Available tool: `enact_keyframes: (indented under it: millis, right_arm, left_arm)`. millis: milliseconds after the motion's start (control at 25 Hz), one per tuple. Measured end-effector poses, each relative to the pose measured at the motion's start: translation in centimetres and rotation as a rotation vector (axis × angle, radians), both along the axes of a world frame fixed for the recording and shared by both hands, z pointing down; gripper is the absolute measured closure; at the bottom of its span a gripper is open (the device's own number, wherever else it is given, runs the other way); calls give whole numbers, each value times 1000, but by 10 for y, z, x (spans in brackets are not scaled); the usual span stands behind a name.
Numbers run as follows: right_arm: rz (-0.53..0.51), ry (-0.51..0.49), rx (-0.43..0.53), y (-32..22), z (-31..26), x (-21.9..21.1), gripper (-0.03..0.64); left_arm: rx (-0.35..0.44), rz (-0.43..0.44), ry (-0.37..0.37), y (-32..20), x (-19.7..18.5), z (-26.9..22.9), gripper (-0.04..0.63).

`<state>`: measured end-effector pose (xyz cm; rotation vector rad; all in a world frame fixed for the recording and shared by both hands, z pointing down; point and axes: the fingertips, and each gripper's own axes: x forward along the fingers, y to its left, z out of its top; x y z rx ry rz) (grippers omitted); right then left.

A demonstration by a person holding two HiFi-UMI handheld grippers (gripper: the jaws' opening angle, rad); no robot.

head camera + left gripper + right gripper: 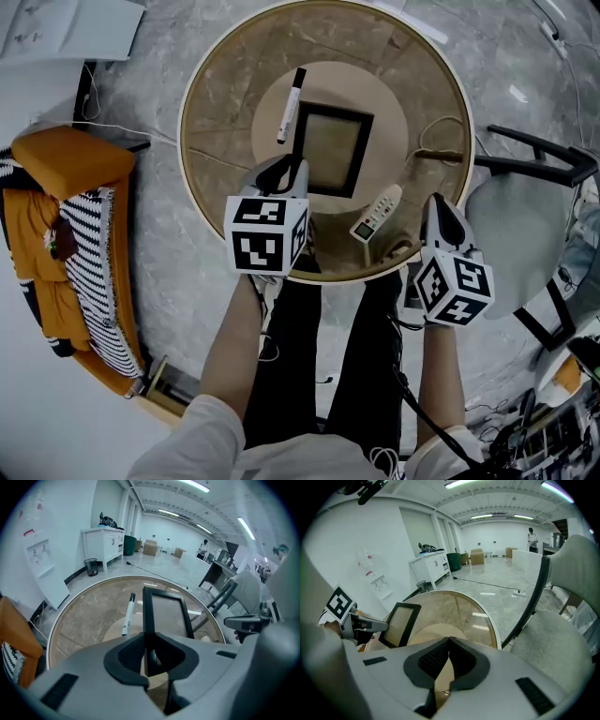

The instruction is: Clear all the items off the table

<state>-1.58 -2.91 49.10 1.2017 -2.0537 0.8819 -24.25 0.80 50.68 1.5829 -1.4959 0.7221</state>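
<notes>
A black picture frame [330, 148] is at the middle of the round glass table [194, 178]. My left gripper [286, 174] is shut on its near left edge. In the left gripper view the frame [166, 613] stands tilted, its side bar running down between the jaws [149, 637]. A black-and-white marker [290, 105] [128, 615] lies to the frame's left. A pale remote control [377, 214] rests near the table's front edge. My right gripper [439, 214] [449, 639] hovers beside the remote, shut with nothing in it. The right gripper view shows the frame [401, 623] at the left.
A grey chair [525, 225] with black arms stands right of the table. An orange cushion [70, 159] and a striped cloth [94, 272] lie on a seat to the left. A cable loop [441, 136] shows by the table's right rim.
</notes>
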Motion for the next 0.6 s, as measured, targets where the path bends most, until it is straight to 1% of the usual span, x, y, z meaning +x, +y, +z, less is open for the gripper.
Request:
enact_keyframes:
  millis: [240, 600]
  right_arm:
    - [31, -2, 23, 1, -17, 11, 594]
    - [107, -5, 59, 5, -46, 43, 594]
  left_arm:
    - [31, 10, 6, -5, 7, -20, 522]
    - [81, 57, 26, -18, 37, -56, 522]
